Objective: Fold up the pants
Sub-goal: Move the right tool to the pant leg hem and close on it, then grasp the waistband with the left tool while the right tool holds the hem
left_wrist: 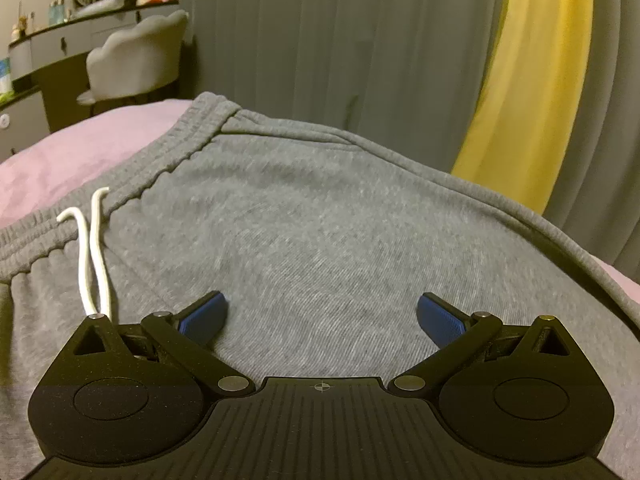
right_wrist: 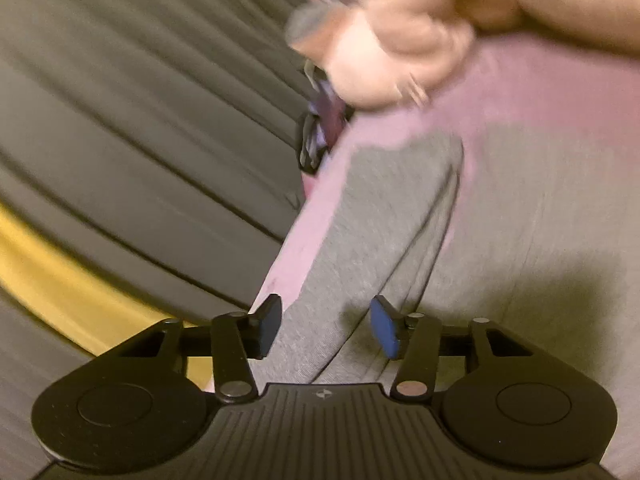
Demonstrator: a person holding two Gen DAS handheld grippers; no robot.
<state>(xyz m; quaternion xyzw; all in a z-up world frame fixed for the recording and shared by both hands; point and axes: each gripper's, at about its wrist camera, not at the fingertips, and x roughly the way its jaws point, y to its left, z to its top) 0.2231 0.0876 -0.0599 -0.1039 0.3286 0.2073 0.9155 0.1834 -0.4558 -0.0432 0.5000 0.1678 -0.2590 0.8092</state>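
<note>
Grey pants (left_wrist: 320, 208) lie spread on the pink bed (left_wrist: 80, 148), white drawstring (left_wrist: 94, 252) loose. Left gripper (left_wrist: 322, 316) and right gripper (right_wrist: 326, 330) hover, jaws apart, holding nothing. Curtains (left_wrist: 340, 40) and chair (left_wrist: 136, 56) stand behind.

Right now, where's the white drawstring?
In the left wrist view, the white drawstring lies at lower left on the grey sweatpants. It runs from the ribbed waistband down behind the left tongs, just left of the blue left pad.

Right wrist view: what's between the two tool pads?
A folded ridge of the grey pants runs up between the right tool's blue pads, which stand apart from it. The view is motion-blurred.
</note>
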